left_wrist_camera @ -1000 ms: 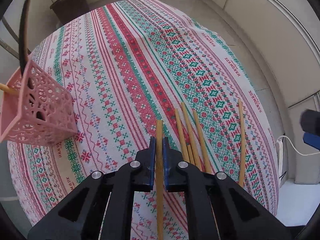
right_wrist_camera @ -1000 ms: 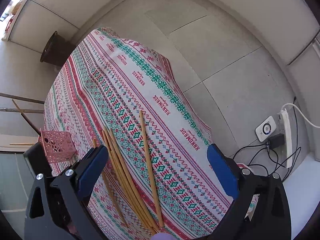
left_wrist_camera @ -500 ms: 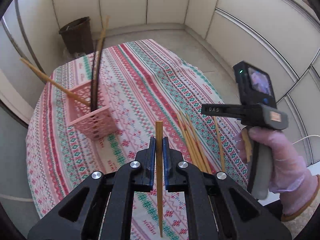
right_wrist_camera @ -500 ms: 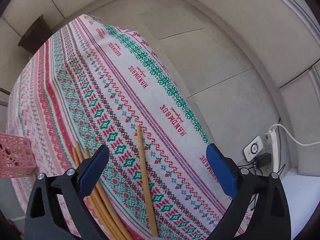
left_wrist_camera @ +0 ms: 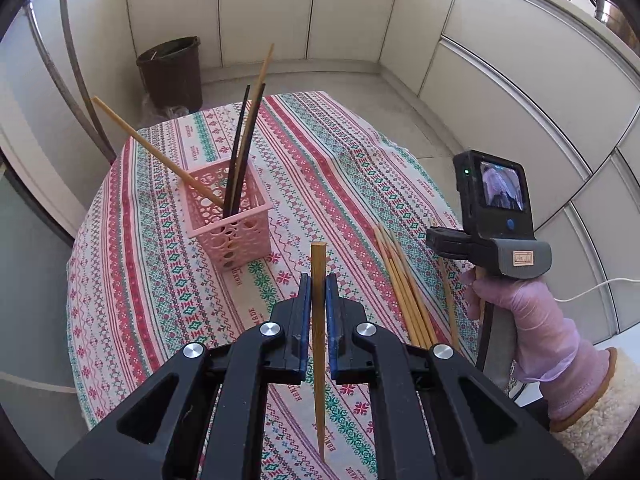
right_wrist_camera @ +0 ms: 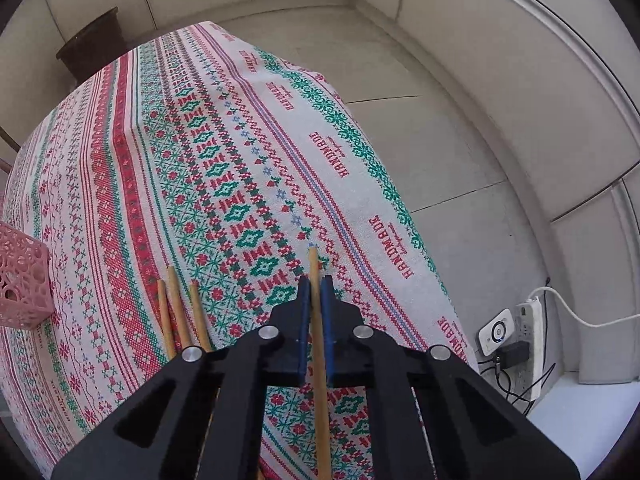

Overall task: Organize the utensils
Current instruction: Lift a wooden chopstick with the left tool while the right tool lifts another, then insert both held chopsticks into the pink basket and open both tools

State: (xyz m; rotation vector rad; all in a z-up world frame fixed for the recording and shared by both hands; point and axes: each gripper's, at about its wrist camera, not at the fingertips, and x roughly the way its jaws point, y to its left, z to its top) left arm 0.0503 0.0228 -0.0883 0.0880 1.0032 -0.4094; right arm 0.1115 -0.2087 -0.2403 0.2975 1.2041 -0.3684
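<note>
- Left gripper (left_wrist_camera: 316, 292) clamped on a pale wooden chopstick (left_wrist_camera: 319, 344), blunt end up, tapered tip low over the cloth
- Right gripper (right_wrist_camera: 315, 296), jaws just closed, pinches a lone chopstick (right_wrist_camera: 320, 364) lying on the striped tablecloth (right_wrist_camera: 224, 128)
- Loose bundle (left_wrist_camera: 404, 288) lies just left of it
- Pink lattice basket (left_wrist_camera: 230, 216) stands mid-table, holding leaning light and dark sticks
- Bare cloth between basket and bundle; right table edge near

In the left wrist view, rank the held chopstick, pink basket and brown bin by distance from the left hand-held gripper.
1. Held chopstick, clamped in the left hand-held gripper.
2. Pink basket, ahead and left on the tablecloth.
3. Brown bin, on the floor beyond the table.
</note>
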